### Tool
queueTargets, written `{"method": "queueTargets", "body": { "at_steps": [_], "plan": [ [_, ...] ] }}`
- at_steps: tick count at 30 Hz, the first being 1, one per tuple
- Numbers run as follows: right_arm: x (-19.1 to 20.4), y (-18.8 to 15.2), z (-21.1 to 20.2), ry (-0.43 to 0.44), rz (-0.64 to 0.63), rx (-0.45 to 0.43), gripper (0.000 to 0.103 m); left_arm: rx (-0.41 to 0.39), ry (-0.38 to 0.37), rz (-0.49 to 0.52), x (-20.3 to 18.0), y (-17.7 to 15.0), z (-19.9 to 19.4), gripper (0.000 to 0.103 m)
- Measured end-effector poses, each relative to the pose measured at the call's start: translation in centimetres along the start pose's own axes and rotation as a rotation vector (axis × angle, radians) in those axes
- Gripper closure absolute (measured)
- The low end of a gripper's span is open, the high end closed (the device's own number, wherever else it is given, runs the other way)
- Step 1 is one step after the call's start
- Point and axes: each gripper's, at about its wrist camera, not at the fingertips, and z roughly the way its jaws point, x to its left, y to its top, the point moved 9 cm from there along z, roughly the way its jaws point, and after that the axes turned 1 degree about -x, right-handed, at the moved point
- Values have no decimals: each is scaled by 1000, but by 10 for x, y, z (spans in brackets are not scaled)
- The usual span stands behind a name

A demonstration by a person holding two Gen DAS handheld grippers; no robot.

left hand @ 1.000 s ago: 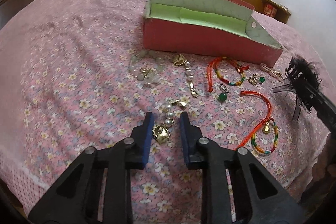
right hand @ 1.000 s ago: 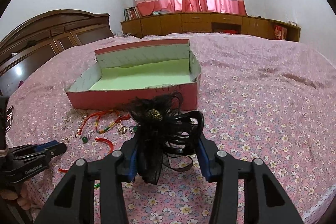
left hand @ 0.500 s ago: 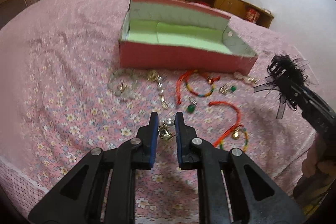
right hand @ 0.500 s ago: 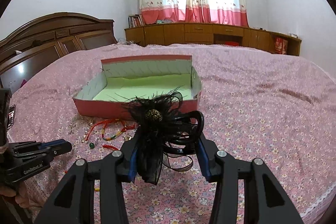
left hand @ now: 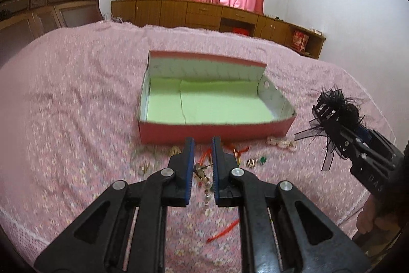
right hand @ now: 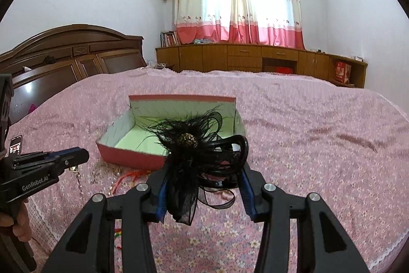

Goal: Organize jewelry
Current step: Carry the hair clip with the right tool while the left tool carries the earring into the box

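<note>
Left tongs (left hand: 202, 142) — jaws closing on a gold-and-pearl chain (left hand: 202, 174) that dangled between the blue pads, lifted clear of the bed (left hand: 76, 94). Right tongs (right hand: 203, 172) gripped a black feathered hair clip (right hand: 190, 145), held above the floral cover. Loose pieces lay just beyond the left tongs: red cord bracelets (left hand: 237, 151) at 12 o'clock, a green-stone earring (left hand: 262, 159) at 1 o'clock, a pink clip (left hand: 281, 142) farther right. Behind them stood the open pink box (left hand: 214, 129) — green lining bare.
</note>
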Motion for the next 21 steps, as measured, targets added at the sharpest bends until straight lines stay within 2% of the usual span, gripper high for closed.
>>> {"method": "queueTargets", "body": {
  "at_steps": [21],
  "plan": [
    [-1,60,40,-1,-10,-69,54,-136,17,70,4,79,43,98]
  ]
}}
